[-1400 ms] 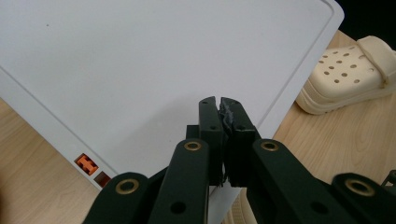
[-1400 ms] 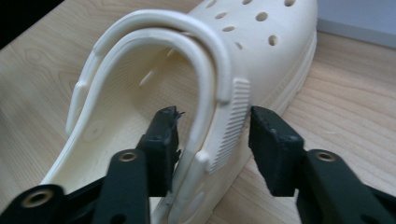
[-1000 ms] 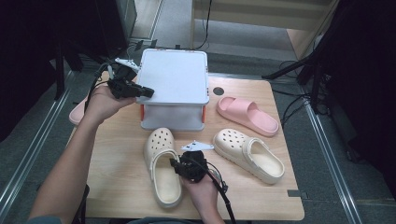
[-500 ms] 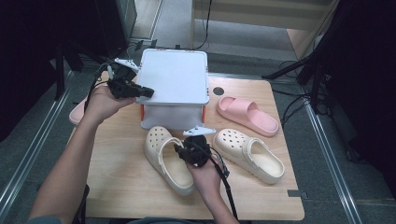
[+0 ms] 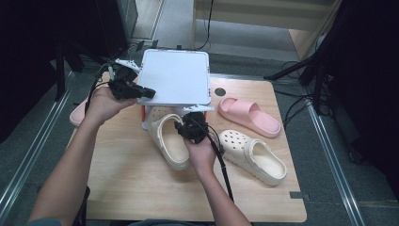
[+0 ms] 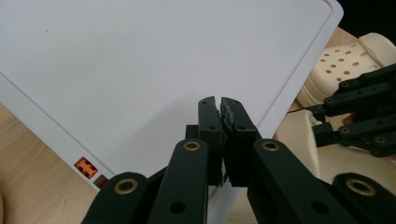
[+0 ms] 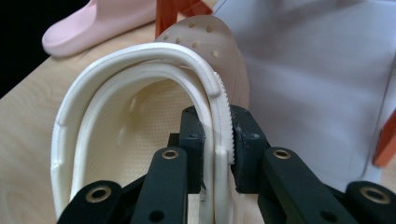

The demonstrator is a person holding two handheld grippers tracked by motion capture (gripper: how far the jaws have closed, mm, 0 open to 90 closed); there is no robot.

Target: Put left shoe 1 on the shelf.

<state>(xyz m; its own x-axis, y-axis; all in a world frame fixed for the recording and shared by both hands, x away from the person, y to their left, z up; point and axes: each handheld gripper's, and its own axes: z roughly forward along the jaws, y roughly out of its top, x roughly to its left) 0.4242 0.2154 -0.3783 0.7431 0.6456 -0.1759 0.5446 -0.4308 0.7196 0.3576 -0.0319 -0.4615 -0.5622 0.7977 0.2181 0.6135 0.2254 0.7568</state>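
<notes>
A white box with orange posts [image 5: 147,114] stands at the back of the wooden table. My left gripper [image 5: 143,92] is shut at the left rim of its white lid [image 5: 175,77], tips pressed together against the panel [image 6: 220,105]. My right gripper [image 5: 188,126] is shut on the side rim and strap of a cream clog [image 5: 167,143]. Its jaws have just closed a little tighter, and the pads [image 7: 243,135] squeeze that rim from both sides. The clog [image 7: 140,121] is off the table and its toe points under the lid, between the posts.
A second cream clog [image 5: 254,155] lies right of my right hand. One pink slide [image 5: 249,115] lies beyond it, and another [image 5: 77,115] sits at the table's left edge under my left wrist. Cables and dark stands surround the table [image 5: 122,188].
My right hand has carried the cream clog from the front of the table up and back to the box, its toe now under the lid. The left hand and lid have stayed put.
</notes>
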